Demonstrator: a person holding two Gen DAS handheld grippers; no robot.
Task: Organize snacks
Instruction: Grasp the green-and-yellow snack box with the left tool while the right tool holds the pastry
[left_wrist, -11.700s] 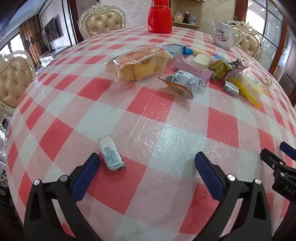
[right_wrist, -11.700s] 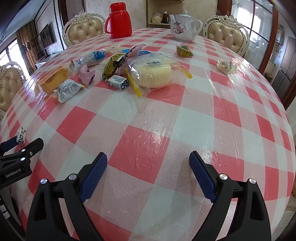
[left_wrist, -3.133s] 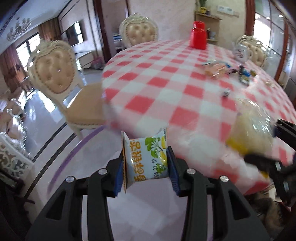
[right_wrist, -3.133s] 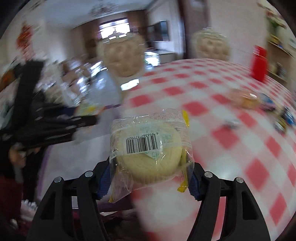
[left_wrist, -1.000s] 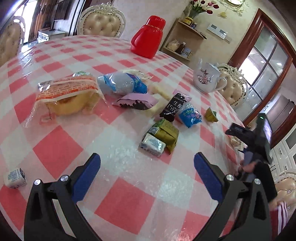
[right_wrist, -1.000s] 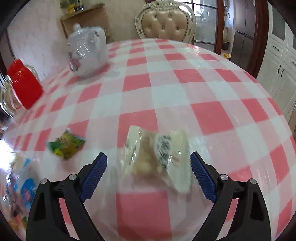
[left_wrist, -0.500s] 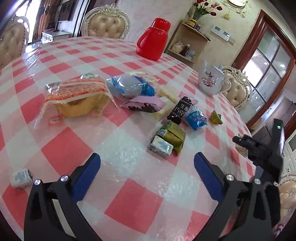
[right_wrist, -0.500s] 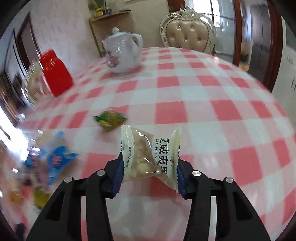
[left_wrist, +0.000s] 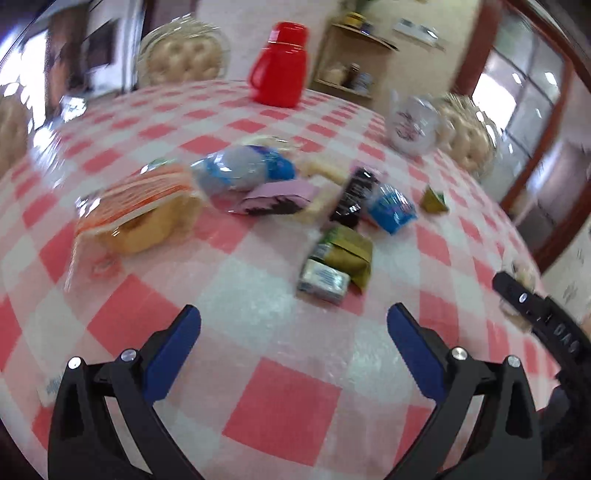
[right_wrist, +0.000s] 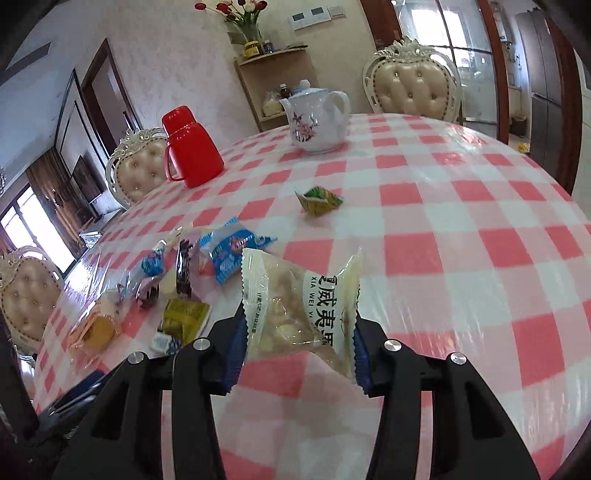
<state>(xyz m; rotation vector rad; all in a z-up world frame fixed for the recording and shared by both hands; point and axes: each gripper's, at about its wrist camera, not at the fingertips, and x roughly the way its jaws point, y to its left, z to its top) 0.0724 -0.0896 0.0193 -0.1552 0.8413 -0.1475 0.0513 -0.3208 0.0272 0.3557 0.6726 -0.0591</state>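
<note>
The snack packet (right_wrist: 301, 306), printed "XIA WEI YI", sits clamped in the right tongs (right_wrist: 295, 332), now lifted off the table; left tongs (left_wrist: 293, 332) gape wide, empty.

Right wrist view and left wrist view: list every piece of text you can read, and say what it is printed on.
"XIA WEI YI": on the clear snack packet held in the right gripper.
Large Chinese characters above it: partly hidden.
"DAS": on the right gripper's black body in the left wrist view.
Print on the other snacks: too blurred or small to read.
</note>
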